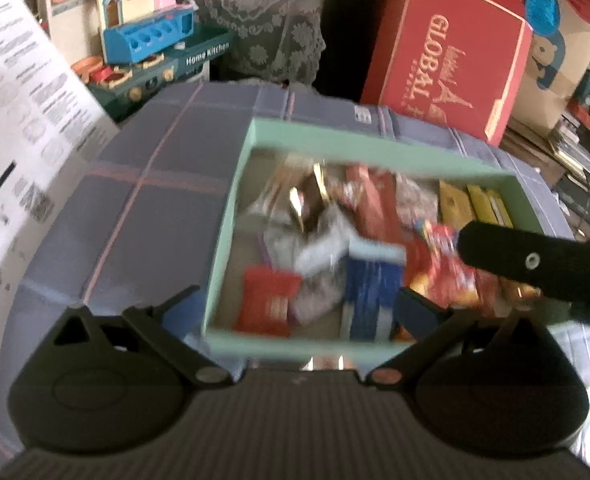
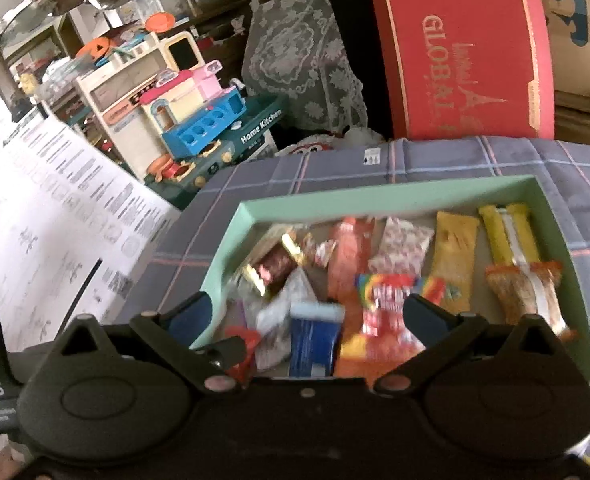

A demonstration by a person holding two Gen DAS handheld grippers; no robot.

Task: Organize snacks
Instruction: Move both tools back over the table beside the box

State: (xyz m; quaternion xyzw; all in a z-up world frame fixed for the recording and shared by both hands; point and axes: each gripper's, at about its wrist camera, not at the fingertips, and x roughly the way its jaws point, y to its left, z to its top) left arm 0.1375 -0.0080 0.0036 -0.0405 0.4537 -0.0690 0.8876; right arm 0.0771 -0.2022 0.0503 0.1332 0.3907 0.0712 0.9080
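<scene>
Loose wrapped snacks piled in shallow mint-green cardboard tray [image 2: 383, 190], directly ahead of and below both hand-held grippers. Tray resting on checked blue-grey cloth [image 2: 475, 156] over the desk.

Sorted so far, judged from layout: yellow flat packets [image 2: 455, 256] and yellow bars [image 2: 509, 236] lined upright along far right of tray; orange-brown wafer packs [image 2: 531, 292] just nearer. Left half a jumble: brown-gold foil sweets [image 2: 275, 266], silver-white crinkled pouches [image 2: 279, 320], blue rectangular pack [image 2: 315, 340], red ridged packet [image 1: 269, 300], rainbow-striped candy bag [image 2: 387, 300].

Right hand-held gripper [image 2: 315, 312]: jaws spread wide, nothing between them, blue pack and rainbow bag lying in the gap line below. Left hand-held gripper [image 1: 295, 300]: likewise wide apart, empty, poised over near-left end of tray. Dark finger of the right unit crossing left-wrist view at right, over the red-yellow bag.

Handling estimate: all items light; film wrappers thin, slick, crinkly, prone to slipping or sliding sideways. Wafer and bar contents probably brittle, so light squeeze only. Best grip: across narrow width at mid-body, or on crimped end seals for pouches. Blue pack looks stiffest, easiest pick.

Motion blur heavy in left view; labels unreadable.

Beyond tray: red "GLOBAL" gift box [image 2: 467, 56], lace cloth [image 2: 307, 60], toy kitchen set [image 2: 199, 120].
</scene>
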